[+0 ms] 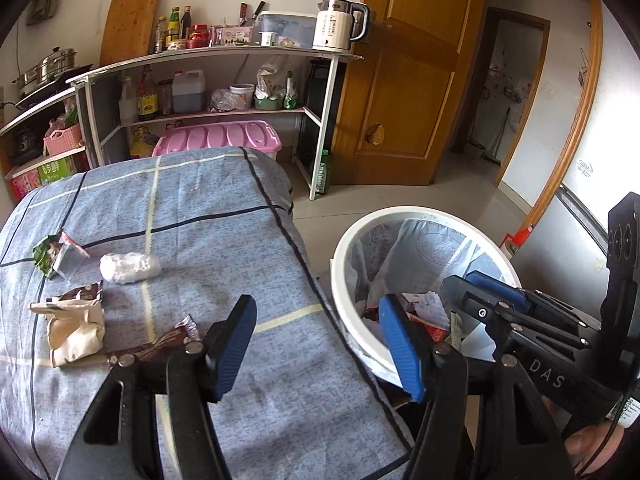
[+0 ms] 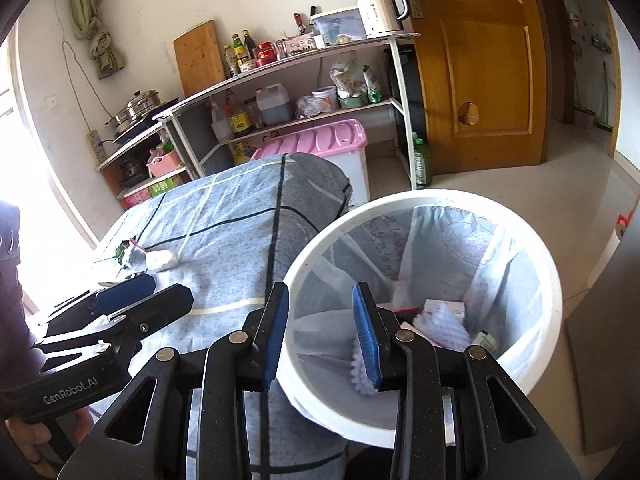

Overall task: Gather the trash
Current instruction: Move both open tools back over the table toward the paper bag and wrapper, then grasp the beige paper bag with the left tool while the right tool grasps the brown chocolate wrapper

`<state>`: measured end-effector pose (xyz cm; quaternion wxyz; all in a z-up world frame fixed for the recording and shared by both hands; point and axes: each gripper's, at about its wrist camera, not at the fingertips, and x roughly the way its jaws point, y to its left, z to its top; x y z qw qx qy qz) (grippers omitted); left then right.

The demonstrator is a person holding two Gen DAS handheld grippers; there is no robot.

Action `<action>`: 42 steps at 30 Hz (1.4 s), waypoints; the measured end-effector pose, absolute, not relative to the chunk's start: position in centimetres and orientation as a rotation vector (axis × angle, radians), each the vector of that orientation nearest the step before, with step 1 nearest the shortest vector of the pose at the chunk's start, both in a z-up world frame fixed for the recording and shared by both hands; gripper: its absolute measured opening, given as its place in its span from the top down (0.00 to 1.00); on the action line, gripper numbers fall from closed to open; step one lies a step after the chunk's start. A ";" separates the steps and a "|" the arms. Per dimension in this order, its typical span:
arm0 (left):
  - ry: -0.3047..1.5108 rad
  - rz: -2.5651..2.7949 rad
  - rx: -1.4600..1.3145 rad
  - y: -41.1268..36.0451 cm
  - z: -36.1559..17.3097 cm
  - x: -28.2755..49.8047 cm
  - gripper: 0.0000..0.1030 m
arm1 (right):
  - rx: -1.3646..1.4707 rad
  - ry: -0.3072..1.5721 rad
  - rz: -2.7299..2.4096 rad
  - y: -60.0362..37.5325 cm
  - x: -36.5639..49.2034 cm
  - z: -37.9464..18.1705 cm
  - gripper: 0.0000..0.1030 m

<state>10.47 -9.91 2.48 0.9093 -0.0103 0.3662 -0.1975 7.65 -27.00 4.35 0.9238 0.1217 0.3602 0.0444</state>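
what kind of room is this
Most likely a lived-in home kitchen or pantry corner: an electric kettle and sauce bottles on open shelving, a steel steamer pot on a cooktop, and a cloth-covered table beside a white trash bin.

I see a white kettle (image 1: 336,24) atop the shelf rack (image 1: 224,54) — pink-lidded storage box (image 1: 220,138) below, wooden door (image 1: 412,80) just beside.

1. A white trash bin (image 2: 424,200) with a thin plastic bag inside stands upright on the floor, just beside the bed's (image 1: 208,208) edge. Boxes and papers lie at its bottom.
2. On the bed lie a green wrapper (image 1: 52,256), a white crumpled wad (image 1: 130,267), a cream bag (image 1: 76,330) and a brown wrapper (image 1: 160,344).
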 end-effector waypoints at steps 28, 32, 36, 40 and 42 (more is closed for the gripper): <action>0.810 -0.032 -0.238 11.6 -2.5 12.4 0.35 | -0.014 0.863 0.489 -9.3 13.7 0.4 0.51; 0.837 -0.051 -0.257 12.4 -3.4 13.4 0.35 | -0.166 0.874 0.533 -6.5 13.7 -0.7 0.49; 0.867 -0.057 -0.244 12.2 -4.3 14.4 0.35 | -0.286 0.867 0.546 -4.6 13.8 -1.8 0.49; 0.887 -0.103 -0.271 11.9 -4.8 14.9 0.35 | -0.302 0.885 0.501 -4.9 14.8 -2.2 0.49; 0.898 -0.129 -0.283 11.7 -5.1 15.0 0.35 | -0.283 0.894 0.462 -5.7 15.5 -2.3 0.49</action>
